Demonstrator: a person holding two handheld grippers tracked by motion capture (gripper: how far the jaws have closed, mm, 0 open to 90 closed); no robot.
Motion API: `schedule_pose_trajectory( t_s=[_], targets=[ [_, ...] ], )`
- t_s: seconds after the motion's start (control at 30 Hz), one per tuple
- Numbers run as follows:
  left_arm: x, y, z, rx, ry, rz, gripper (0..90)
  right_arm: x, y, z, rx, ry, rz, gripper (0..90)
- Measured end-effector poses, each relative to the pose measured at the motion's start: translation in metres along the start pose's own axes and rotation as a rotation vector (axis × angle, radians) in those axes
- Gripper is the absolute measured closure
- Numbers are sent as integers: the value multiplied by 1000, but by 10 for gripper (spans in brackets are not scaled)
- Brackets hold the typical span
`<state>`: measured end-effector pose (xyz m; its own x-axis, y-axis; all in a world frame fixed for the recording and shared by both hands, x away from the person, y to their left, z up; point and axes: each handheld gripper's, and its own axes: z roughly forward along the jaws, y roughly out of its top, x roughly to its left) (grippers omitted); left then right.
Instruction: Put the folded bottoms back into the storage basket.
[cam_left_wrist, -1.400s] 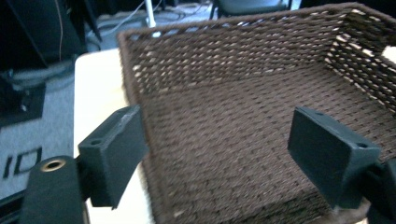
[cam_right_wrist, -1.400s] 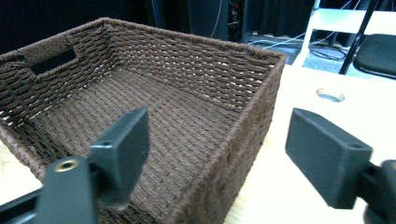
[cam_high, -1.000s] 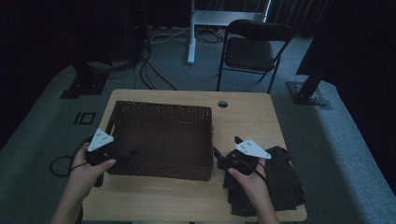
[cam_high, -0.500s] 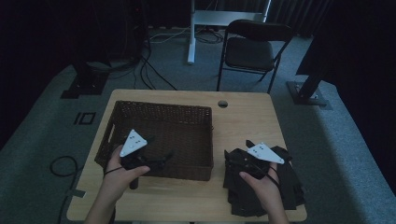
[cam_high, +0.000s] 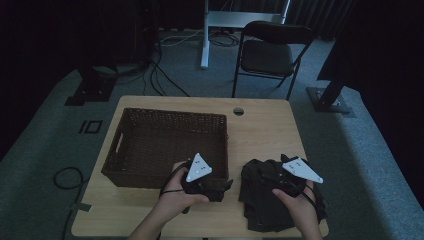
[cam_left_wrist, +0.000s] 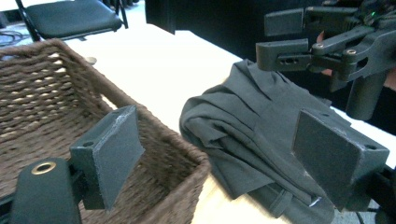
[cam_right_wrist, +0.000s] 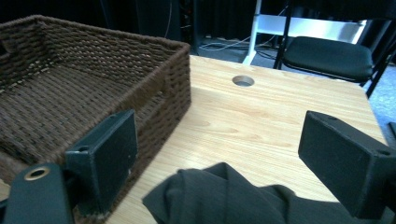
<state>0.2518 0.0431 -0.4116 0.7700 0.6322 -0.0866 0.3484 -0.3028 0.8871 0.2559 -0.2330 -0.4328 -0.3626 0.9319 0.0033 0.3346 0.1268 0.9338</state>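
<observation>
Both grippers are held with jaws apart: the left gripper (cam_high: 220, 186) at nine o'clock of the dark cloth (cam_left_wrist: 252, 135) (beside the basket (cam_high: 150, 131)), the right gripper (cam_right_wrist: 224, 158) above it

Both forearms enter from the bottom edge; the left gripper (cam_high: 226, 186) points toward the right gripper (cam_high: 280, 184), and each has its 2 jaws spread wide, nothing between them

Dim, underexposed high view with black surroundings, brighter gripper views, near jaws soft, highlights washed out
</observation>
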Motion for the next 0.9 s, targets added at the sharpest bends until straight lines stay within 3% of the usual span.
schedule_pose_trajectory(
  t_s=[0.1,0.13,0.23,0.3,0.47,0.53,0.63,0.67,0.83,0.9],
  targets=[
    [-4,0,6,11,0,-8,160,-5,-3,-2,-3,-9,-3,114],
    [-9,0,12,20,-9,-25,160,-13,-6,-5,-8,-21,10,114],
    [-13,0,19,29,-24,-17,160,-20,-9,-8,-8,-36,7,114],
    [-23,-1,29,35,-58,-8,161,-29,-14,-11,-3,-48,0,114],
    [-36,-3,43,47,-70,4,161,-42,-23,-15,12,-62,-12,114],
    [-45,-5,53,34,-63,32,161,-52,-31,-17,21,-72,-4,115],
    [-49,-7,60,25,-68,26,162,-59,-36,-19,29,-83,4,115],
    [-54,-9,67,45,-71,41,163,-66,-41,-21,40,-95,6,115],
    [-64,-14,80,72,-98,39,163,-79,-52,-24,59,-118,14,115],
    [-68,-18,94,73,-104,6,163,-87,-60,-26,66,-131,21,115]
  ],
)
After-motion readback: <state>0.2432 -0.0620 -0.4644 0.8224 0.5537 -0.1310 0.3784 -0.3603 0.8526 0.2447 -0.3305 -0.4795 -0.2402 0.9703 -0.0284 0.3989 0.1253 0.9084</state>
